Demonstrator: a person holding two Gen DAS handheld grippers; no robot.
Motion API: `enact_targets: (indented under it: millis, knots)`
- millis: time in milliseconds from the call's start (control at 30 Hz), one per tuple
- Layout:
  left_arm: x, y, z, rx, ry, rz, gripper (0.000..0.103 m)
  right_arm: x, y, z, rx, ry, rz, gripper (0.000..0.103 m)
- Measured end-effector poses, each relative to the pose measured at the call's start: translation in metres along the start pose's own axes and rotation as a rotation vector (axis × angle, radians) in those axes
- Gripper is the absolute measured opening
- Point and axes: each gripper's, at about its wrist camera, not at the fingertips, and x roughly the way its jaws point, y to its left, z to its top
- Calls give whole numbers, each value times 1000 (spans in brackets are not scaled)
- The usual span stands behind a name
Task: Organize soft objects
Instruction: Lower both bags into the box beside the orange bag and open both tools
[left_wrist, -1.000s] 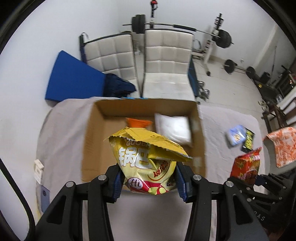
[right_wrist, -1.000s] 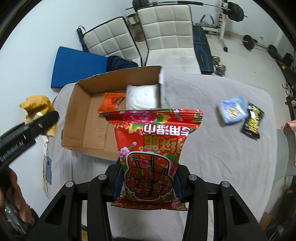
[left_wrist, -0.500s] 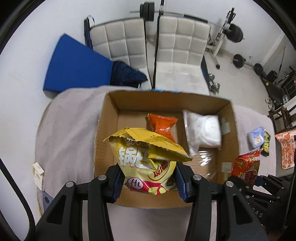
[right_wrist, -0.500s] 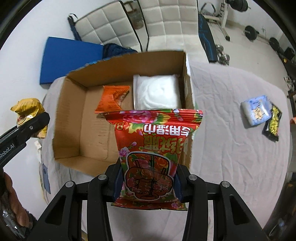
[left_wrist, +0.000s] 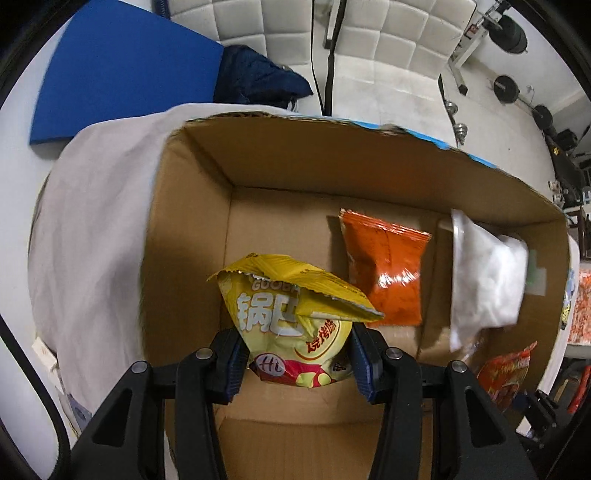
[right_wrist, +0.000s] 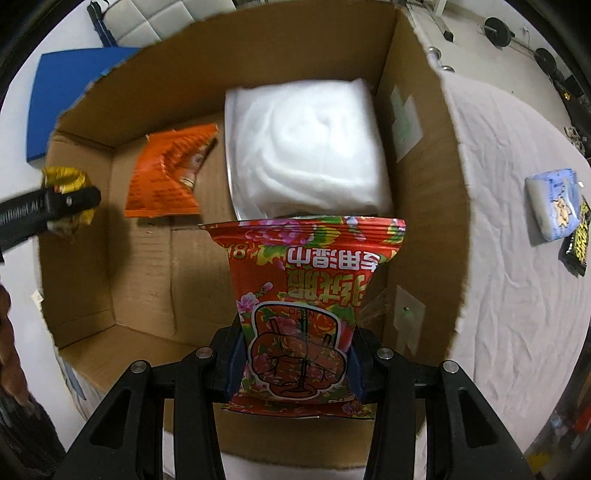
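Note:
My left gripper (left_wrist: 297, 363) is shut on a yellow snack bag (left_wrist: 291, 314) and holds it over the left part of an open cardboard box (left_wrist: 295, 155). My right gripper (right_wrist: 295, 363) is shut on a red flowered packet (right_wrist: 303, 295) and holds it over the box's right front (right_wrist: 417, 184). Inside the box lie an orange packet (left_wrist: 384, 273) and a white soft pack (left_wrist: 484, 280); both also show in the right wrist view, the orange packet (right_wrist: 166, 173) left of the white pack (right_wrist: 306, 147). The left gripper with the yellow bag (right_wrist: 66, 181) shows at the left edge there.
The box stands on a table under a pale cloth (right_wrist: 517, 221). A light blue pack (right_wrist: 554, 203) and a black-and-yellow packet (right_wrist: 578, 243) lie on the cloth to the right. White chairs (left_wrist: 388, 44), a blue mat (left_wrist: 122, 70) and gym weights stand beyond the table.
Both grippers have moved forward and down toward the box with their packets still held; the box now fills both views.

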Motion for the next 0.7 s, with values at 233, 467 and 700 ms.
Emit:
enact_targets:
  millis: [233, 467, 700]
  knots:
    - [27, 3, 26, -4, 63, 16, 46, 35, 6, 8, -2, 55, -36, 47]
    - [39, 4, 38, -4, 103, -20, 46, 50, 11, 12, 3, 70, -52, 48]
    - [40, 2, 42, 25, 121, -8, 47, 53, 10, 13, 10, 80, -31, 58]
